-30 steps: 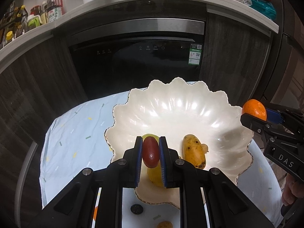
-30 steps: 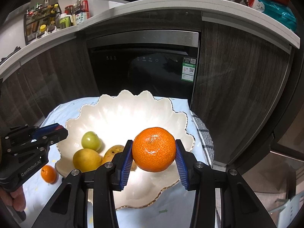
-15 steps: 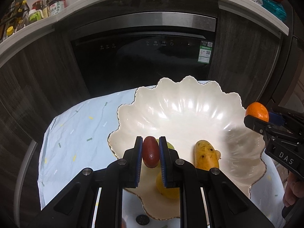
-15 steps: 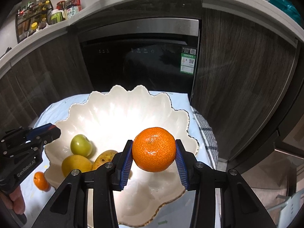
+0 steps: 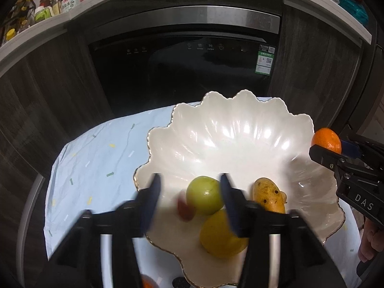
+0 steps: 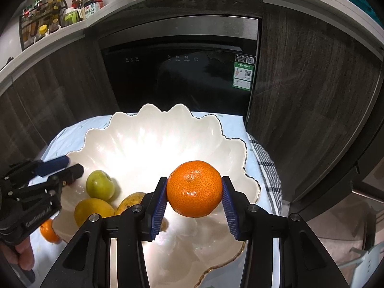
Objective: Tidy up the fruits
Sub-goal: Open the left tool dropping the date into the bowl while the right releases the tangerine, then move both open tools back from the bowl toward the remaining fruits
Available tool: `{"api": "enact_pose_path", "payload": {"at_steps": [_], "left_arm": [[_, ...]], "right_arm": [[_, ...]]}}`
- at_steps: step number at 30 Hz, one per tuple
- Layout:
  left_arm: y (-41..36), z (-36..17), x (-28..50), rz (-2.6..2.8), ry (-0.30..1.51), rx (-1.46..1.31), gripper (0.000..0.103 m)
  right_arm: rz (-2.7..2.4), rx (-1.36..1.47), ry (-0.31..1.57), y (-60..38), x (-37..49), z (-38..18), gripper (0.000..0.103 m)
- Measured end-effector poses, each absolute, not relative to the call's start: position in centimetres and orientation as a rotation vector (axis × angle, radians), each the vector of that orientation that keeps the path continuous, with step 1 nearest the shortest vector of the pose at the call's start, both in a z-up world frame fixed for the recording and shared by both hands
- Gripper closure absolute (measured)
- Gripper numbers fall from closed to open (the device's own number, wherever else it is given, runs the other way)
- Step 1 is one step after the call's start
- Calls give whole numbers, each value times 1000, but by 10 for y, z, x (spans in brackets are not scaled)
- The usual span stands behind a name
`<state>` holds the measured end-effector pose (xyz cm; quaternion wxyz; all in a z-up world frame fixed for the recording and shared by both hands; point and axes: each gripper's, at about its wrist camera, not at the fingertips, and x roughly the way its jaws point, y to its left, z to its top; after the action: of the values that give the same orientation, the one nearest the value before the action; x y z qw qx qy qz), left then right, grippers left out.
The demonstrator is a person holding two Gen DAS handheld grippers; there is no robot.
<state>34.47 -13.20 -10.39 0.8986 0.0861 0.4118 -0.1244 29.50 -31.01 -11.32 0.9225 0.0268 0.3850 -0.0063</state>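
- A white scalloped bowl (image 5: 240,129) with a thin gold rim sits on a pale blue cloth (image 5: 96,158) scattered with small confetti marks.
- Inside the bowl, on the side nearest the cameras, lie a round green fruit (image 5: 204,195), a yellow fruit (image 5: 220,235) just in front of it, and a spotted yellow-brown fruit (image 5: 268,195) to their right; the three are close together.
- A small dark red fruit (image 5: 185,210), blurred in the left wrist view, is just left of the green fruit over the bowl's inner wall; whether it rests on the bowl cannot be told.
- The left gripper (image 5: 189,199) is over the near edge of the bowl with its two blue-padded fingers spread wide apart, holding nothing; the fingers are motion-blurred.
- The right gripper (image 6: 194,204) is clamped on a mandarin (image 6: 194,188), one blue pad pressed to each side, and holds it above the right part of the bowl.
- A second small mandarin (image 6: 49,231) lies on the cloth outside the bowl, at its near left rim, partly hidden by the left gripper in the right wrist view.
- A checked towel (image 6: 268,168) hangs at the right edge of the cloth.
- Behind stands a black built-in dishwasher (image 6: 182,72) set in dark wood cabinets, with bottles (image 6: 91,2) on the counter above.
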Motion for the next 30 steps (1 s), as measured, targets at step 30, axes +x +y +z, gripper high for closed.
{"api": "enact_pose_path", "payload": {"at_steps": [30], "left_arm": [[-110, -57, 308, -174, 767, 144, 16]], "right_arm": [[-61, 28, 685, -297, 255, -65, 20]]}}
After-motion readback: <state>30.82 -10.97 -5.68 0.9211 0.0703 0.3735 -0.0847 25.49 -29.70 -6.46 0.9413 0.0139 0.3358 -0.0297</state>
